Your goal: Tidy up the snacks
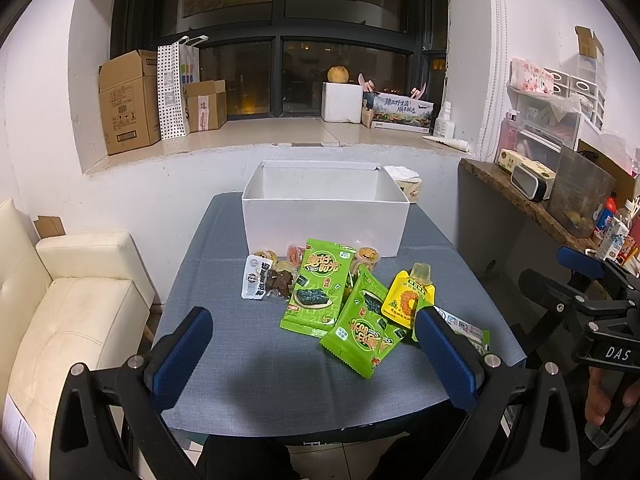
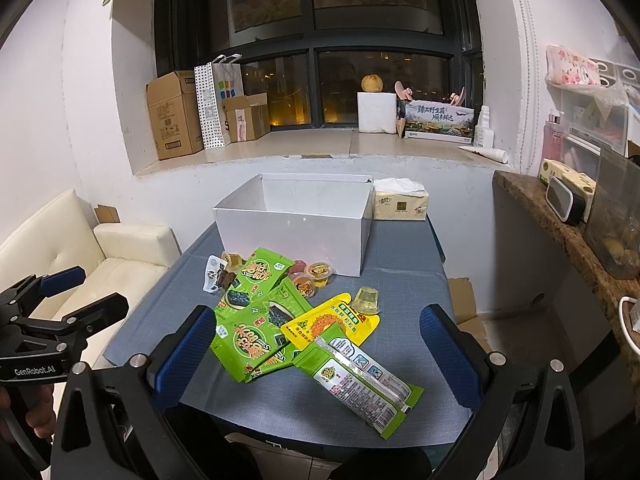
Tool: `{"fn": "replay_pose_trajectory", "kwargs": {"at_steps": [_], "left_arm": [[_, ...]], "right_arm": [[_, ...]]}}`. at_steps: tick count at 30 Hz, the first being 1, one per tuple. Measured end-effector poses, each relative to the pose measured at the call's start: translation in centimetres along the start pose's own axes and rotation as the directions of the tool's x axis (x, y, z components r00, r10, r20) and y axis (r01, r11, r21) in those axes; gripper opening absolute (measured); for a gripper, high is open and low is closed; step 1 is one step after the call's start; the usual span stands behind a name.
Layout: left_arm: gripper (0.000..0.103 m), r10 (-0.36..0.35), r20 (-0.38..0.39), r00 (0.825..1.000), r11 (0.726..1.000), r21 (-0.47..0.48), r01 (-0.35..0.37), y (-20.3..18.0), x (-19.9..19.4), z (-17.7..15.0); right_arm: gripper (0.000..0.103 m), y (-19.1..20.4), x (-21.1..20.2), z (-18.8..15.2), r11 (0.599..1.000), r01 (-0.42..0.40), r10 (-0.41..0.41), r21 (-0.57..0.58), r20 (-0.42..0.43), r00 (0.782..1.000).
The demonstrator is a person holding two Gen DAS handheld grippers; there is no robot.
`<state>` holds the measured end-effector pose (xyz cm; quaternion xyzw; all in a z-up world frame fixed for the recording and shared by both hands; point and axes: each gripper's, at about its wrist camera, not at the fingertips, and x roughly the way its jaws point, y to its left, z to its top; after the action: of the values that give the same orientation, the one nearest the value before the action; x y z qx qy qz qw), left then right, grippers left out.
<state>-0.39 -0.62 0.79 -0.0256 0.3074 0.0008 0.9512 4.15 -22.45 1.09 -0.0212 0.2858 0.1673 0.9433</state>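
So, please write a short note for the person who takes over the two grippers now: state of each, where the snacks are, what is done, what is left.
Left gripper: open, empty, hovering over the near table edge.
Right gripper: open, empty, above the green packet lying face-down.
White box: at the far side of the blue table; no snacks visible inside.
Snacks: all in a pile before the box: green seaweed packets, a yellow pouch, jelly cups, a dark snack packet.
Done: nothing visibly. Left: everything.
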Motion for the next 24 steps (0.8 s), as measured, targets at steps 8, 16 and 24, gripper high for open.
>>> {"fn": "replay_pose_trajectory", "kwargs": {"at_steps": [8,16,24], "left_arm": [[0.103,-0.006,0.001,1.000,1.000,0.007,0.006,-0.1,0.0,-0.1],[0.103,-0.003,0.001,1.000,1.000,0.009,0.003,-0.1,0.0,0.0],[0.103,-0.004,-0.012,1.000,1.000,0.015,0.004,-0.2,0.5,-0.5]], "right_arm": [[0.103,0.0,-0.2,0.0,1.000,0.002,-0.002,0.003,0.007,1.000],[0.103,-0.6,0.3,-0.3,0.999,-0.043,0.043,-0.010,0.004,0.999],[0.103,-3.9,7.0,-3.0,0.978,-0.111,0.087,-0.177,-0.139,0.986]]}}
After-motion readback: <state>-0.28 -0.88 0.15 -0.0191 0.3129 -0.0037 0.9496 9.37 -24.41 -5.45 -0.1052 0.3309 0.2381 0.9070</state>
